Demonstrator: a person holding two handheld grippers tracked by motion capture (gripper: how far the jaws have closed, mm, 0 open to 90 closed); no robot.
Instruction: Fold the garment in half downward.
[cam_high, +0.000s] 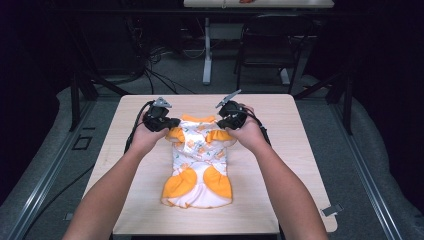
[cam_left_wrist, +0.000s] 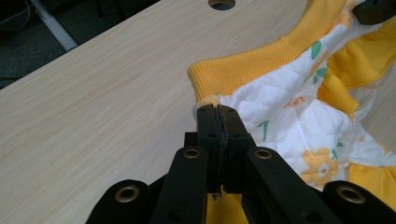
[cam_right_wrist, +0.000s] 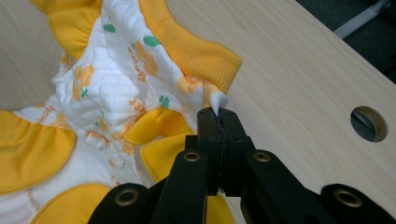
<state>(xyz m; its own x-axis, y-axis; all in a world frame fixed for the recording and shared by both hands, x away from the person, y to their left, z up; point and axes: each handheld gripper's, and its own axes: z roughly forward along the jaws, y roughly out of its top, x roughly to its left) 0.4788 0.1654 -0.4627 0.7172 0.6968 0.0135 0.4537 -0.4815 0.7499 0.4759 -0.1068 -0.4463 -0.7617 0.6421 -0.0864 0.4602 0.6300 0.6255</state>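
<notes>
Pinching one quilted white-and-orange baby romper (cam_high: 199, 159) with ribbed collar; our left hand-held gripper (cam_left_wrist: 218, 111) and right hand-held gripper (cam_right_wrist: 218, 114) both clamped on fabric, pale woodgrain tabletop (cam_high: 280, 150).

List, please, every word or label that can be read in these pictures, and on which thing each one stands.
"flower": printed in small orange letters, repeated over the white quilted cloth of the baby garment, in the right gripper view; some copies are cut off by folds.
In the high view and the left gripper view the print on the garment is too small or blurred to read.
The table bears no text.
</notes>
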